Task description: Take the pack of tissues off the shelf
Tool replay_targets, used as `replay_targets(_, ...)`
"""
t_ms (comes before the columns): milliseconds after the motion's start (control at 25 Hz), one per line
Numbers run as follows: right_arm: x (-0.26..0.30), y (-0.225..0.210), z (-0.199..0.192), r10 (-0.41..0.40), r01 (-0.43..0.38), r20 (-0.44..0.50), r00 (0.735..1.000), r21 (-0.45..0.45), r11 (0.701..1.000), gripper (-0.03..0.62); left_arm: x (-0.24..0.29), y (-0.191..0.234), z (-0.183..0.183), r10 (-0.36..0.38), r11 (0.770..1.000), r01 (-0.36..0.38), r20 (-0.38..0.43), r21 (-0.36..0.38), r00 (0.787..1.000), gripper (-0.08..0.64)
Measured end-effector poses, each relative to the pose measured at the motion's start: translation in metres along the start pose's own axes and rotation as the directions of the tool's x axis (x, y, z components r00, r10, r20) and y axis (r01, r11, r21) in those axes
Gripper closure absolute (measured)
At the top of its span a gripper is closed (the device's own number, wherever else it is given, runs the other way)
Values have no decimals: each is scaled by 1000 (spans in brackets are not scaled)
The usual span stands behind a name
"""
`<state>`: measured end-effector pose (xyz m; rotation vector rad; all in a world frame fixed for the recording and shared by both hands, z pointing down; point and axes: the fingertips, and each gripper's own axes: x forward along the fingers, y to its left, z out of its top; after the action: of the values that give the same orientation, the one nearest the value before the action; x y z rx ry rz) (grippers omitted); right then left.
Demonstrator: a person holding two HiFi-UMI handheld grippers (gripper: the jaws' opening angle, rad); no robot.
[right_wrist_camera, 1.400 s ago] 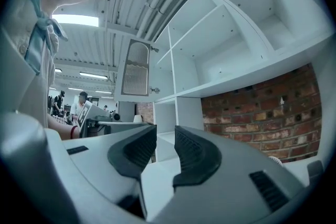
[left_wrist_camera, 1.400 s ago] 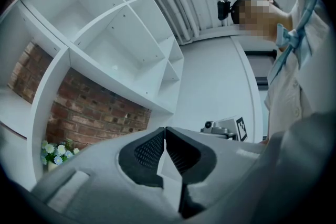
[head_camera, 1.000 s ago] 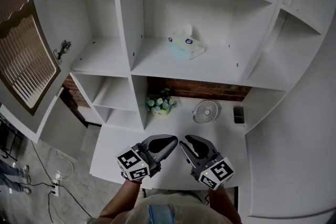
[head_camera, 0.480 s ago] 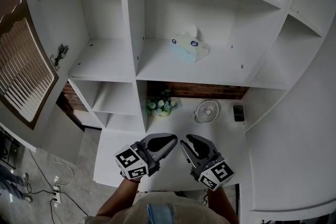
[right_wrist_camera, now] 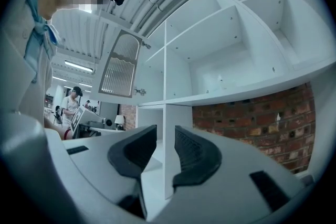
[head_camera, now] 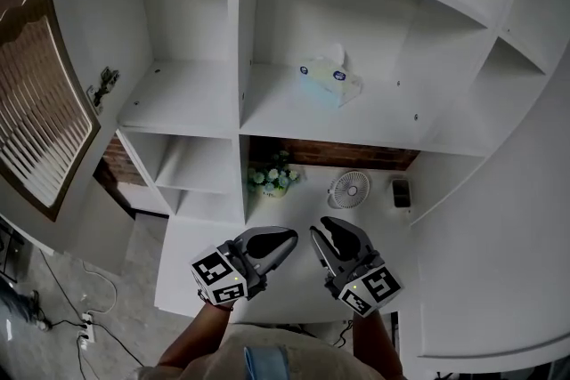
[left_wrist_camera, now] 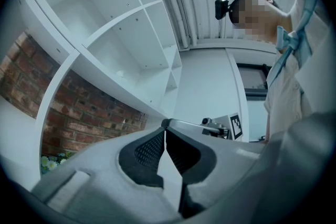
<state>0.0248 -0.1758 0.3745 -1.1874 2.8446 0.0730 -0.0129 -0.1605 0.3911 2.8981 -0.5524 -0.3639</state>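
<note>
Found the pack of tissues [head_camera: 330, 77] lying on a board of the white shelf unit [head_camera: 191, 98], in the wide middle compartment just right of the upright divider, with a white sheet sticking up from its top. Held both grippers low and near, over the near part of the white desk [head_camera: 298, 207], well apart from the pack and below its board. Held the left gripper [head_camera: 287, 238] just left of the right gripper [head_camera: 328, 232], side by side and not touching. Saw the left one's pads met at the tips, only a thin wedge of gap further back, and nothing caught between them. Saw the right one's jaws standing clearly apart from tip to root, likewise empty, with just the shelf's upright and the desk showing through the gap. Noted, on the far side of the desk against the brick wall [head_camera: 334, 156], a small pot of flowers [head_camera: 272, 177] at left, a small round fan [head_camera: 348, 188] right of it, and a small dark object [head_camera: 400, 191] further right, its kind impossible to tell. Noted a slatted door [head_camera: 36, 125] at the left of the unit.
</note>
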Motion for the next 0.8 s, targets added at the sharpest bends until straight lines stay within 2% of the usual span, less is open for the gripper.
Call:
replay_targets(440,13,-15,33,-16,18,21,1000,-80,997,480,-3,1,0,-9,1000,9,10,-3,1000,546)
replay_targets(800,26,-27,54,-32,31,-3,999,-162,986,480,-3,2,0,-19,1000,19,26,-9,1000,546)
